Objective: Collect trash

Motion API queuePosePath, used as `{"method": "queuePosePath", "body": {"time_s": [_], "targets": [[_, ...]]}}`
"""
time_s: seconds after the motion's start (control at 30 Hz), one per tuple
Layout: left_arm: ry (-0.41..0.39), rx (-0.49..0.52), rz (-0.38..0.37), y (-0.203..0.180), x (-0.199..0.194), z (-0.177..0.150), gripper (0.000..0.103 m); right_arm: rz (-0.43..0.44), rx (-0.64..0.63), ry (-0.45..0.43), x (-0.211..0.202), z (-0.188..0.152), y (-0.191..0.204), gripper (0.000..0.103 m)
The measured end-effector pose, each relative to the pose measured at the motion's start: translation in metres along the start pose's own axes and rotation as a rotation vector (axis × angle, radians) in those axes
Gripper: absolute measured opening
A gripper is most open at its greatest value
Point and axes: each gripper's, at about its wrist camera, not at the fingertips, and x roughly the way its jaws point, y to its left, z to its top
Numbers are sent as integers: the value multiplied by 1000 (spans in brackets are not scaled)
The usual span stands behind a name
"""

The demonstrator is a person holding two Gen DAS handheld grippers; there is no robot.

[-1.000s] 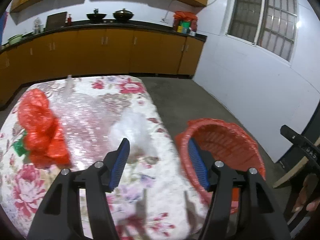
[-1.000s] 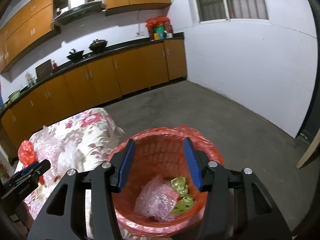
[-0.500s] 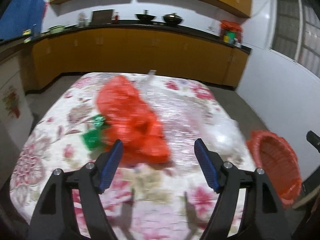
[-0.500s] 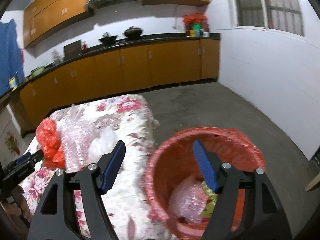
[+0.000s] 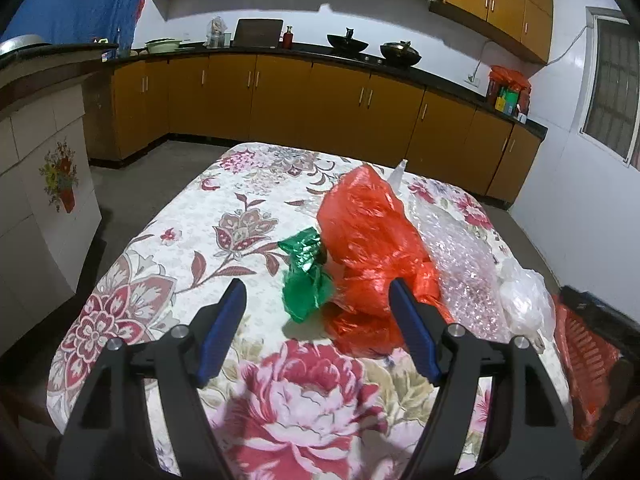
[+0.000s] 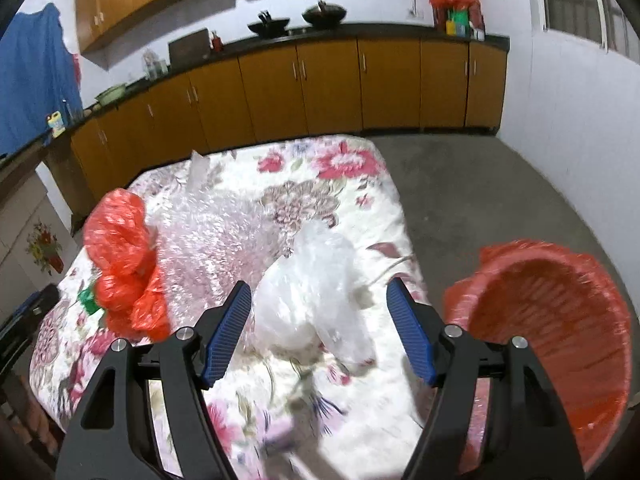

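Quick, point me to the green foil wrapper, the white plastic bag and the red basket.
green foil wrapper (image 5: 306, 276): left wrist view, middle of the crumpled foil.
white plastic bag (image 6: 316, 292): right wrist view, centre of the bag's bulge.
red basket (image 6: 560, 320): right wrist view, inner wall.
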Motion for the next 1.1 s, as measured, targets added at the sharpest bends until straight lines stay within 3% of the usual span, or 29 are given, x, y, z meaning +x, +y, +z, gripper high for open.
{"method": "queuePosePath", "body": {"time_s": [0.33, 0.57, 0.8, 0.93, 1.1], "targets": [[14, 41, -44, -12, 23, 7, 73, -13, 10, 113, 57, -3, 7, 70], [82, 79, -45, -31, 55, 7, 72, 2, -36, 147, 68, -12, 13, 43], [135, 77, -30, -39, 77, -1, 71, 27, -13, 141, 60, -15, 3, 40], [156, 82, -21, -41, 84, -5, 62, 33, -21, 139, 57, -19, 3, 39], [160, 106, -31, -45, 85, -6, 40, 40, -8, 126, 48, -20, 0, 39]]}}
